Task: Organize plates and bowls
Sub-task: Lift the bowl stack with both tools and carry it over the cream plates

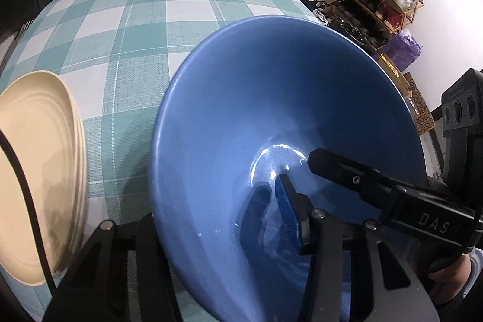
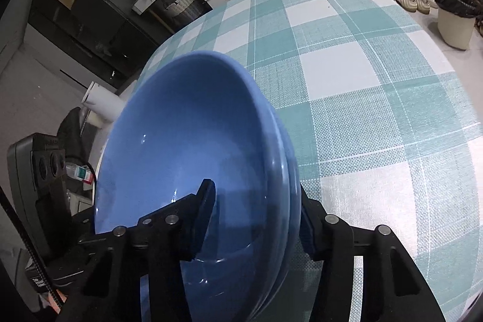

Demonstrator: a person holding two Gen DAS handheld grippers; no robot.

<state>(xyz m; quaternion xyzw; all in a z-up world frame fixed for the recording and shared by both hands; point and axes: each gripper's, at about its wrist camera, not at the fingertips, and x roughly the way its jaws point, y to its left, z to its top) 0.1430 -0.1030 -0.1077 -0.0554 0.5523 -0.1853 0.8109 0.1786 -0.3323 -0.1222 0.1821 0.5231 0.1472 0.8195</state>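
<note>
Black fingers of the right hand-held gripper clamp the rim of stacked blue bowls, presumably to carry them together. Left hand-held gripper pinches the same rim opposite. Bowls sit tilted above the bench, openings facing left. Cream plates lie beside.

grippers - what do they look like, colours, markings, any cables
Both are matte black two-finger linkages with round silver pivot bolts. The left gripper has a ribbed blue pad on the finger inside the bowl. The right gripper carries white "DAS" lettering on its body and a grey camera housing with round lenses. A thin black cable crosses the left wrist view. No sleeves show.
</note>
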